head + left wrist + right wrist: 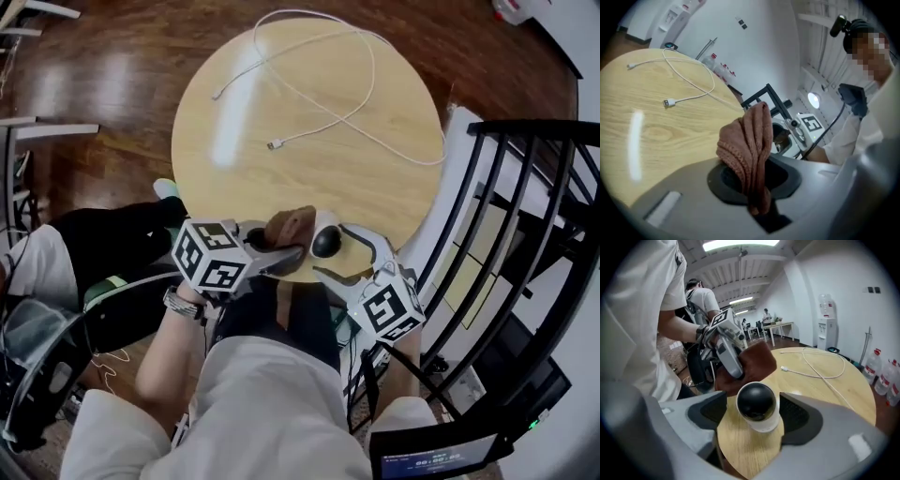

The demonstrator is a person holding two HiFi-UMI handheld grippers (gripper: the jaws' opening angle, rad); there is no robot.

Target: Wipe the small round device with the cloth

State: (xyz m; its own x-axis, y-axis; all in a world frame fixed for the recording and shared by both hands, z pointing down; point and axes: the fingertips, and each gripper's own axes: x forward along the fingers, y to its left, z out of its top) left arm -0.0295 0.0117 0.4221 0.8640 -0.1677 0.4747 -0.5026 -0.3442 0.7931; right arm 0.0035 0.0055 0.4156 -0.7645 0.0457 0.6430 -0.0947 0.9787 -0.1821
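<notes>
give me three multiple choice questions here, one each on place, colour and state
1. Where is the small round device? A on the floor B between the right tool's jaws C beside the cable's plug
2. What colour is the cloth? A blue B white C reddish brown
3. The left tool is: A shut on the cloth B open, empty C shut on the cable
1 B, it sits between those jaws. 2 C, seen in both gripper views. 3 A, cloth pinched in its jaws.

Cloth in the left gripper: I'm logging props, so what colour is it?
Reddish brown, with a ribbed knit; the left gripper view shows the cloth best.
</notes>
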